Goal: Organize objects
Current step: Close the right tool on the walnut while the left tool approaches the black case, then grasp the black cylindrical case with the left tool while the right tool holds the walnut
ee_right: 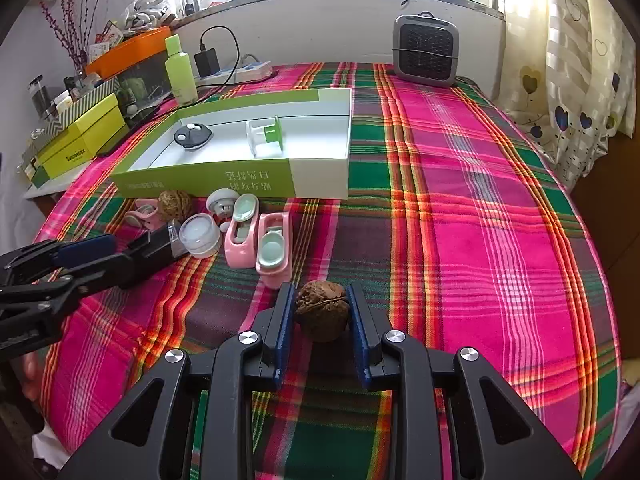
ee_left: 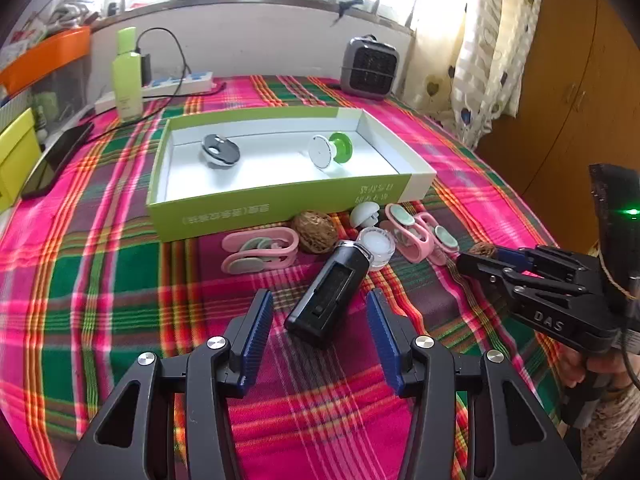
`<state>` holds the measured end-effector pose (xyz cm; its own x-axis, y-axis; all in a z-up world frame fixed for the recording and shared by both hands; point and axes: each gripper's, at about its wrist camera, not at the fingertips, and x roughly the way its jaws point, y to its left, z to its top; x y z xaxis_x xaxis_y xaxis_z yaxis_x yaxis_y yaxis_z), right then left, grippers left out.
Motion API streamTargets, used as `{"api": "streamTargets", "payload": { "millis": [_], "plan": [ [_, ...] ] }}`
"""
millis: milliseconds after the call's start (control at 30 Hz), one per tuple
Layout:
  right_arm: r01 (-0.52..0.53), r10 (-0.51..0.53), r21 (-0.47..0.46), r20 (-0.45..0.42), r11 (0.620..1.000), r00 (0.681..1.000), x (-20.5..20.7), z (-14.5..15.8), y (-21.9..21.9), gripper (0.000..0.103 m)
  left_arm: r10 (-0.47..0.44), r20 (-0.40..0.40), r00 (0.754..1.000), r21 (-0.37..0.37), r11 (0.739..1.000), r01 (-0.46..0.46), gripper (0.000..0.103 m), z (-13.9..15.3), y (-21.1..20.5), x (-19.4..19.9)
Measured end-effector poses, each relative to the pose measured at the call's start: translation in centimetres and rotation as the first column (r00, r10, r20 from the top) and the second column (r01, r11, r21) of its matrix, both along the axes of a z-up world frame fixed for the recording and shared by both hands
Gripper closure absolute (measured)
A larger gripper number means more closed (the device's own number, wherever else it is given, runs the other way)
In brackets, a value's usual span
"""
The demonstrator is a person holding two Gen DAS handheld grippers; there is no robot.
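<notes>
Our right gripper (ee_right: 322, 312) pinches a walnut (ee_right: 322, 310) between its blue pads, just above the plaid cloth (ee_right: 460, 240); our left gripper (ee_left: 320, 312) stands wide around a black device (ee_left: 328, 292), pads not touching; the green box (ee_left: 280, 200) sits behind.

"DAS" on right tool (ee_left: 478, 258)

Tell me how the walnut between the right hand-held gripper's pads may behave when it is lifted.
The walnut looks hard and wrinkled, so the ribbed blue pads probably hold it without crushing. Its round shape means it could twist or slip out if held off-centre. If dropped on the plaid cloth, it would likely roll.
</notes>
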<state>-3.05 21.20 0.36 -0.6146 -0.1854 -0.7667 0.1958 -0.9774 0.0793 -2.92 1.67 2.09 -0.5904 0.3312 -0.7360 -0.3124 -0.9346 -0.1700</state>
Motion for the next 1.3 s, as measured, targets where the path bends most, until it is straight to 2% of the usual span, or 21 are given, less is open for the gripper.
{"api": "streamTargets", "payload": {
  "millis": [667, 733, 900, 1033, 1300],
  "plan": [
    [-0.012, 0.012, -0.004, 0.005, 1.000, 1.000, 0.3, -0.1, -0.2, 0.076, -0.054, 0.011, 0.998, -0.071, 0.996, 0.055, 0.056, -1.0, 1.8, -1.7],
    [-0.011, 0.011, -0.005, 0.006, 1.000, 1.000, 0.2, -0.1, -0.2, 0.076, -0.054, 0.009, 0.999, -0.079, 0.995, 0.054, 0.057, -1.0, 2.0, -1.8],
    [-0.010, 0.010, -0.003, 0.006, 1.000, 1.000, 0.2, -0.1, -0.3, 0.076, -0.057, 0.003, 0.998, -0.104, 0.993, 0.057, 0.069, -1.0, 2.4, -1.6],
    [-0.009, 0.009, 0.001, 0.007, 1.000, 1.000, 0.1, -0.1, -0.3, 0.076, -0.060, -0.002, 0.998, -0.124, 0.990, 0.059, 0.073, -1.0, 2.8, -1.5],
    [-0.009, 0.009, 0.004, 0.007, 1.000, 1.000, 0.0, -0.1, -0.3, 0.076, -0.044, 0.000, 0.999, -0.113, 0.993, 0.044, 0.078, -1.0, 2.8, -1.5]
  ]
}}
